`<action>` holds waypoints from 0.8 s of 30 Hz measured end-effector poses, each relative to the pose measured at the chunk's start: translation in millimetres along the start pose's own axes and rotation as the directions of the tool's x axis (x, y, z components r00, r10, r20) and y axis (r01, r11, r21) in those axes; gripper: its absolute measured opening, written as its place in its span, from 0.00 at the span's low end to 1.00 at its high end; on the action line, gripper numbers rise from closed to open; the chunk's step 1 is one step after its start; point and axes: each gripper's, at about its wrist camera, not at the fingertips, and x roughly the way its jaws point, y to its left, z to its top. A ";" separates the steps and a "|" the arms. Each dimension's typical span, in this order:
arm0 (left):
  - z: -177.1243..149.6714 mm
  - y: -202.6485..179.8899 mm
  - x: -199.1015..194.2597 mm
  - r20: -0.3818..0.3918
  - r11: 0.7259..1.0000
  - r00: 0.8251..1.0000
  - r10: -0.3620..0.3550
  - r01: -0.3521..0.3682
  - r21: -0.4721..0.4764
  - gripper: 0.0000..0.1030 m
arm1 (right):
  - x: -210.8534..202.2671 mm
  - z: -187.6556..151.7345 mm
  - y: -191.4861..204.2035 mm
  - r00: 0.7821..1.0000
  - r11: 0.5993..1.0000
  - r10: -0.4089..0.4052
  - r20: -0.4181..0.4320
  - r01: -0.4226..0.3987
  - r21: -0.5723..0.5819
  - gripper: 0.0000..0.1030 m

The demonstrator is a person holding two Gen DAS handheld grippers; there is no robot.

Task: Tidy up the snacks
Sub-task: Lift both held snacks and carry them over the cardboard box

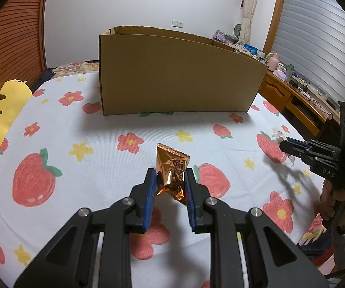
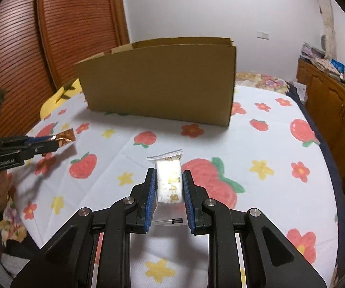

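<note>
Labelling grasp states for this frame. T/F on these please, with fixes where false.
1. The left gripper is shut on the copper foil snack packet. True.
2. The right gripper is empty. False: it is shut on the white snack packet.
3. The cardboard box stands on the strawberry-print sheet. True.
4. Both packets lie flat on the sheet. False: both are held up in the grippers.
5. The box stands between the two grippers. False: it stands beyond both.
</note>
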 end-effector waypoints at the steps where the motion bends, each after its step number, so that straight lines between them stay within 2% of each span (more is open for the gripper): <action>1: -0.1 0.1 0.0 0.001 1.000 1.000 0.000 0.000 0.000 0.20 | -0.7 -0.7 -1.5 1.000 1.000 -0.001 0.005 0.001 0.006 0.20; 9: 6.8 -0.9 -0.7 0.019 1.000 1.000 -0.007 0.007 0.000 0.20 | -7.4 -1.9 -5.3 0.998 0.999 -0.020 0.052 0.018 0.034 0.20; 14: 31.9 -7.0 -9.4 0.068 0.999 0.998 0.003 -0.005 0.040 0.20 | -10.5 4.1 -5.8 0.997 0.999 -0.044 0.065 0.042 0.029 0.20; 20: 77.4 -11.8 -19.1 0.137 0.996 0.991 0.006 -0.017 0.082 0.20 | -29.9 35.8 -3.3 0.989 0.998 -0.063 0.135 0.063 0.000 0.20; 24: 110.4 -13.9 -21.6 0.170 0.993 0.985 0.019 -0.037 0.108 0.20 | -41.5 68.4 3.0 0.978 0.995 -0.078 0.192 0.089 -0.048 0.20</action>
